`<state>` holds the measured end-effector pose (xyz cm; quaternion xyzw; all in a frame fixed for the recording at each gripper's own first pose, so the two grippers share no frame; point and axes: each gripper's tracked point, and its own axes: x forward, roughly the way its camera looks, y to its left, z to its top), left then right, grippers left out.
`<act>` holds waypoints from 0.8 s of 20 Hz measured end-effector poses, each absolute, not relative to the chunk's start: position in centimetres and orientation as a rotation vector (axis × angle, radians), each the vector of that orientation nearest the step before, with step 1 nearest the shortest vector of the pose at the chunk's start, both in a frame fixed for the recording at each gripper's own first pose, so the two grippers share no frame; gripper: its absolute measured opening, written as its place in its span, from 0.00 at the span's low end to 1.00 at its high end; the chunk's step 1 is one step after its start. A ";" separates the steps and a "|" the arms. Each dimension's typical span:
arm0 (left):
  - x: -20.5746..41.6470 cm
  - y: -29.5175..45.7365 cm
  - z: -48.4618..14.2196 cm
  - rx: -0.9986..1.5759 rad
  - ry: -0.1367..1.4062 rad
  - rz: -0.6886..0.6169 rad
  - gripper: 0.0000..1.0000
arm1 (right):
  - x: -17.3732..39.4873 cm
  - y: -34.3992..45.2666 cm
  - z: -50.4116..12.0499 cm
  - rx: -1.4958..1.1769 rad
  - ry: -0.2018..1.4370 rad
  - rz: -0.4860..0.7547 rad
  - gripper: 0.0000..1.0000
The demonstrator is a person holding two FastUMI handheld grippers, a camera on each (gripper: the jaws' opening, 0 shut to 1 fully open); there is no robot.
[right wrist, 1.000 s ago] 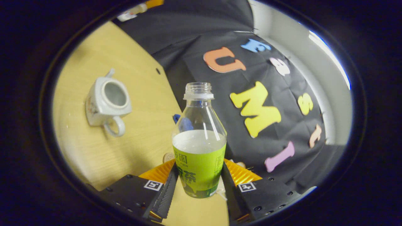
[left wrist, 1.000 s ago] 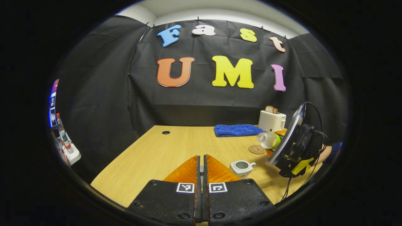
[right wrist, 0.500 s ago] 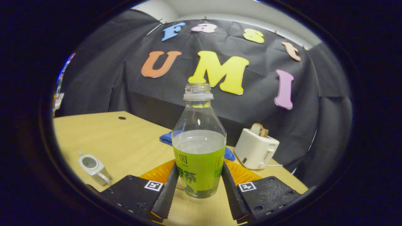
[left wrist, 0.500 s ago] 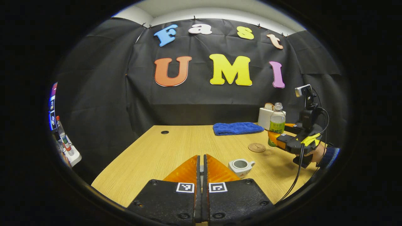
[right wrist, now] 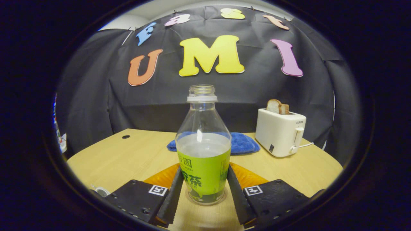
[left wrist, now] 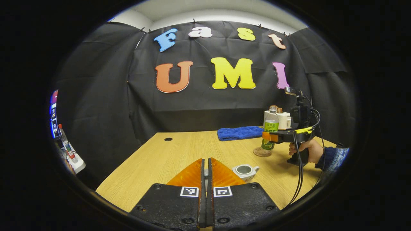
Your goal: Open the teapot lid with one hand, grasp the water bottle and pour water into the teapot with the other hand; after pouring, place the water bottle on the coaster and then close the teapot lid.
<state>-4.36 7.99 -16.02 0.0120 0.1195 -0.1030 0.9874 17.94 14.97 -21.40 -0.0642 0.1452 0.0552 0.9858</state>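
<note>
a light wooden desk (left wrist: 179, 150); blue towel (left wrist: 239, 132) and white toaster (right wrist: 281, 131) along its far edge; coaster (left wrist: 261, 152) and open teapot (left wrist: 244, 170) toward its right edge

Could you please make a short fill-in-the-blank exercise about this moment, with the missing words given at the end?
1. The water bottle stands upright on the ____.
2. The right gripper has one finger on each side of the ____.
3. The teapot on the table has no ____ on it.
4. Bread sticks out of the white ____ behind the blue towel.

Missing words: coaster; bottle; lid; toaster
</note>
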 end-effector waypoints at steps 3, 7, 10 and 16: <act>-4.1 6.9 -16.5 0.020 0.242 -0.215 0.03 | 19.0 15.4 -22.4 -0.167 0.314 0.121 0.72; -3.8 6.3 -17.0 0.022 0.250 -0.215 0.03 | 19.5 14.9 -23.5 -0.151 0.332 0.116 0.73; -3.6 6.3 -17.6 0.016 0.261 -0.203 0.03 | 19.1 15.1 -23.5 -0.148 0.338 0.148 0.76; -2.9 5.7 -18.3 0.014 0.260 -0.184 0.03 | 17.0 14.9 -20.2 -0.167 0.264 0.189 0.98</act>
